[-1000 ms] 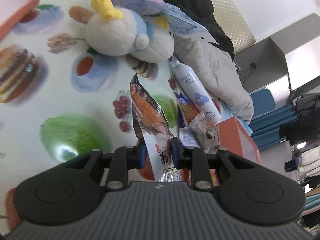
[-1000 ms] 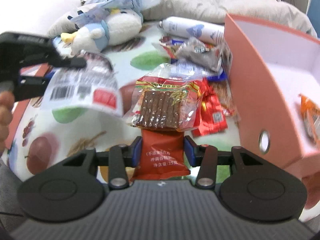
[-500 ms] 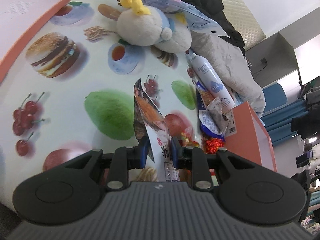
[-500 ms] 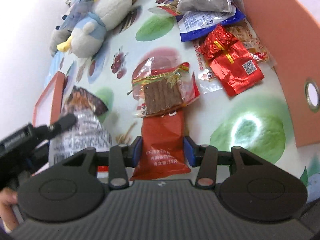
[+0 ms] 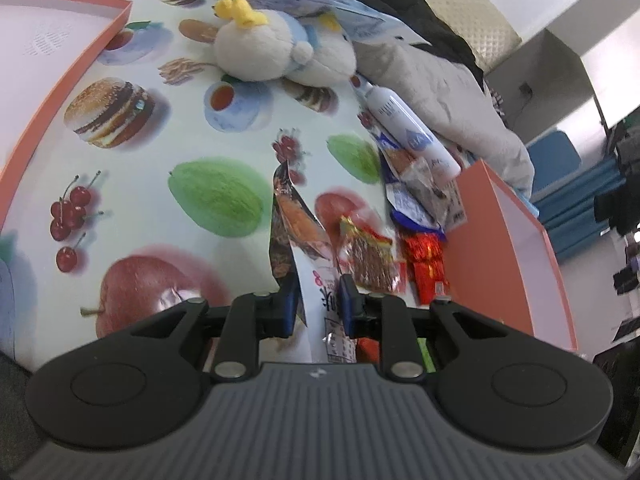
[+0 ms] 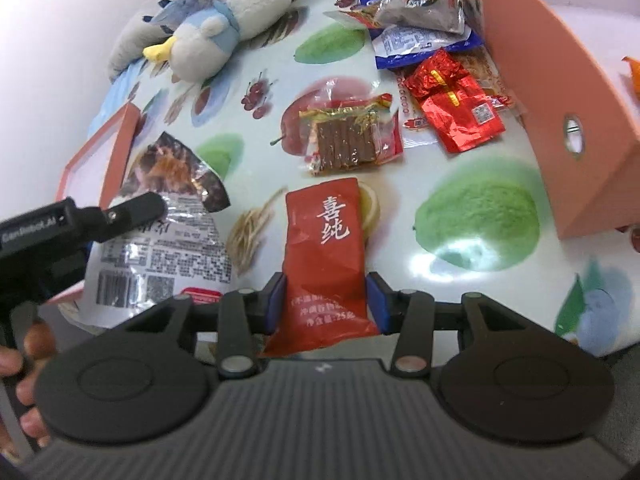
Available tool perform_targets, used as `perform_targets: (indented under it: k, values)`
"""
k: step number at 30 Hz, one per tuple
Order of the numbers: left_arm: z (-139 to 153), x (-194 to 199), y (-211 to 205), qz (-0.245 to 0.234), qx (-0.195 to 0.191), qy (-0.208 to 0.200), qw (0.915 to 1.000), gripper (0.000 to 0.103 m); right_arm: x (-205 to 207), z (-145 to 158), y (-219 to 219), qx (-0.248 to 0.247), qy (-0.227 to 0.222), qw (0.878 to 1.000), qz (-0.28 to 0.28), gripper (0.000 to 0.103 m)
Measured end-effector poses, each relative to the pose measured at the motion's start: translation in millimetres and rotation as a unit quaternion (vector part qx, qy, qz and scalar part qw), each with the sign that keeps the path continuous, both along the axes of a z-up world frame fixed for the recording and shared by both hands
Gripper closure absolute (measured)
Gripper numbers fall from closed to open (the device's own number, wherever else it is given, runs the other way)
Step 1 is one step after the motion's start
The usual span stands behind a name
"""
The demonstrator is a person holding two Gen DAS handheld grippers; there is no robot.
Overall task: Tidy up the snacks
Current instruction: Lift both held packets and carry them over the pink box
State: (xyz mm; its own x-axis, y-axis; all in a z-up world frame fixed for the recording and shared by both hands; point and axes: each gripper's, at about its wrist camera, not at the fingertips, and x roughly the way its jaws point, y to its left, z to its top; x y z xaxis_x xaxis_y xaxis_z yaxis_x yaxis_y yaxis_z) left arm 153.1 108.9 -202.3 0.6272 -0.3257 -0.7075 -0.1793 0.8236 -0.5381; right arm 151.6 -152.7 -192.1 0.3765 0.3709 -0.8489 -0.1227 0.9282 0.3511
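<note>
My left gripper [image 5: 318,310] is shut on a silver snack bag [image 5: 296,232] with a dark food picture, held edge-on above the table. The same bag [image 6: 168,216] shows at the left of the right wrist view, pinched by the left gripper's finger [image 6: 132,210]. My right gripper [image 6: 326,302] is shut on a red packet [image 6: 326,248] with white characters, held over the table's near edge. A clear pack of brown sticks [image 6: 348,140], a shiny red foil pack [image 6: 456,104] and blue-and-white packs [image 6: 416,40] lie on the fruit-print tablecloth [image 6: 476,216].
An orange box [image 6: 560,92] stands at the right, an orange snack inside its far edge. A shallow orange tray [image 5: 44,72] lies at the left. A plush duck [image 5: 276,52], a white bottle [image 5: 408,128] and heaped clothes [image 5: 440,80] sit at the back.
Both grippers have pulled back toward the near edge with their packs. The right gripper has lifted the red packet clear of the stick pack. The left tray shows more.
</note>
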Motion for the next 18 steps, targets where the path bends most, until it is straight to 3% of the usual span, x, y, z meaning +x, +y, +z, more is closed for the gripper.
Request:
perform_targets:
  k: [6, 18]
  values:
    - [11.2, -6.3, -21.5, -0.020, 0.039, -0.007, 0.9990, 0.079, -7.6, 12.9, -11.0, -0.012, -0.028, 0.999, -0.011, 0.058]
    - [64.7, -7.4, -59.5, -0.045, 0.045, -0.047, 0.9969, 0.079, -13.2, 81.0, -32.8, -0.015, -0.112, 0.993, -0.027, 0.058]
